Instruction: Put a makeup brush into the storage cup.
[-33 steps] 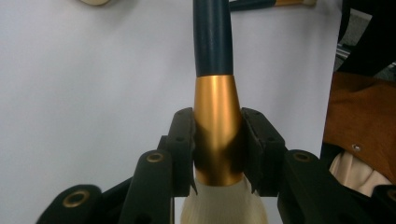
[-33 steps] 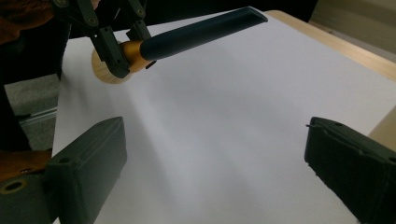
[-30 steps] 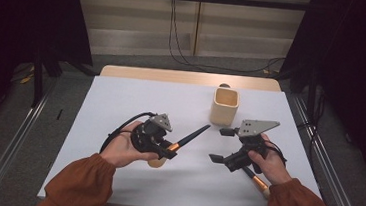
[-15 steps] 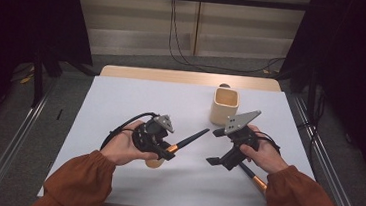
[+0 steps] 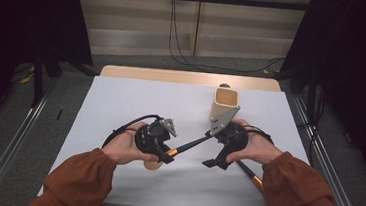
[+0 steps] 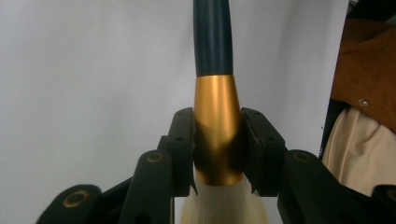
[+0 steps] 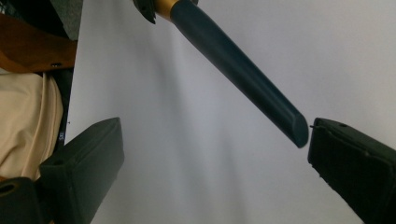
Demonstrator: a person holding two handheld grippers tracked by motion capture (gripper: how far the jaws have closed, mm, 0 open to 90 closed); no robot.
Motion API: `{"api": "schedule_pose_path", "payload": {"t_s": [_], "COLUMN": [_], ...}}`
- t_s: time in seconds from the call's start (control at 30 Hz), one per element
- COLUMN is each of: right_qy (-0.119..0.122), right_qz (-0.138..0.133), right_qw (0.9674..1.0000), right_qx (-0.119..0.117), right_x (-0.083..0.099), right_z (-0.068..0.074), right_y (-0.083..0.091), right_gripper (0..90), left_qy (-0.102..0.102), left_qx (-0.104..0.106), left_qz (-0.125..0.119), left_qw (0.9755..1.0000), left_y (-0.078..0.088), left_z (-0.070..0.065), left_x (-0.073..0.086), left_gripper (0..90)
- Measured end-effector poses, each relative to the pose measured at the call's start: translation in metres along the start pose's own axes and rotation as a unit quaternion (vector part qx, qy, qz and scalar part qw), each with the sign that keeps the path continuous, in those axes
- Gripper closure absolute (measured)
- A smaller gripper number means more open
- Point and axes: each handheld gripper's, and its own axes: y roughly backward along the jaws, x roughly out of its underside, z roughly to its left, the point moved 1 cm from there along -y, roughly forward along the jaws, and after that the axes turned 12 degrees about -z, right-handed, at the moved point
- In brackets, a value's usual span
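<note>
Makeup brush held out between two grippers over the white table

The left gripper (image 6: 217,140) pinches the makeup brush (image 5: 187,146) by its gold ferrule (image 6: 218,126), dark handle pointing toward the right gripper (image 7: 210,154), whose jaws stand spread, the handle's tip just beside one jaw; a tan cup (image 5: 225,104) stands behind.

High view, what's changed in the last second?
The right gripper swung left toward the brush handle, its open jaws now beside the handle's tip without gripping. The left gripper stayed put, clamped on the brush's gold collar. The cup hasn't moved.
</note>
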Motion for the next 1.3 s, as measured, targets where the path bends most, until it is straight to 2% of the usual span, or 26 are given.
{"api": "schedule_pose_path", "payload": {"t_s": [0.3, 0.37, 0.43, 0.67, 0.93, 0.97, 1.0, 1.17, 1.23, 1.3], "right_qy": [0.014, 0.023, 0.028, 0.028, 0.033, 0.037, 0.038, 0.038, 0.038, 0.035], "right_qz": [0.031, 0.047, 0.052, 0.071, 0.083, 0.082, 0.080, 0.077, 0.077, 0.077], "right_qw": [0.9993, 0.9984, 0.9978, 0.9961, 0.9945, 0.9943, 0.9945, 0.9943, 0.9941, 0.9941], "right_qx": [-0.016, -0.023, -0.029, -0.043, -0.055, -0.057, -0.056, -0.063, -0.067, -0.068], "right_x": [-0.007, -0.010, -0.011, -0.015, -0.021, -0.021, -0.022, -0.023, -0.024, -0.025], "right_z": [-0.003, -0.002, -0.002, -0.002, -0.001, -0.001, -0.001, 0.000, 0.000, 0.001], "right_y": [-0.009, -0.013, -0.016, -0.027, -0.036, -0.037, -0.038, -0.041, -0.044, -0.046], "right_gripper": [4.7, 6.9, 8.1, 13.9, 21.5, 22.8, 23.9, 32.3, 34.5, 36.3], "left_qy": [-0.008, -0.008, -0.008, -0.012, -0.014, 0.002, -0.011, -0.006, -0.006, -0.009], "left_qx": [0.004, 0.011, 0.014, 0.016, 0.025, 0.019, 0.023, 0.019, 0.030, 0.030], "left_qz": [0.022, 0.032, 0.035, 0.044, 0.055, 0.041, 0.050, 0.046, 0.048, 0.049], "left_qw": [0.9997, 0.9994, 0.9992, 0.9988, 0.9981, 0.9990, 0.9984, 0.9988, 0.9984, 0.9983], "left_y": [-0.006, -0.008, -0.009, -0.012, -0.016, -0.017, -0.016, -0.017, -0.016, -0.016], "left_z": [-0.002, -0.003, -0.003, -0.002, -0.002, -0.004, -0.002, -0.002, 0.000, 0.000], "left_x": [0.000, 0.000, -0.001, -0.002, -0.001, -0.001, -0.001, -0.001, -0.002, -0.002], "left_gripper": [66.5, 66.6, 66.5, 66.5, 66.5, 66.5, 66.5, 66.5, 66.5, 66.5]}}
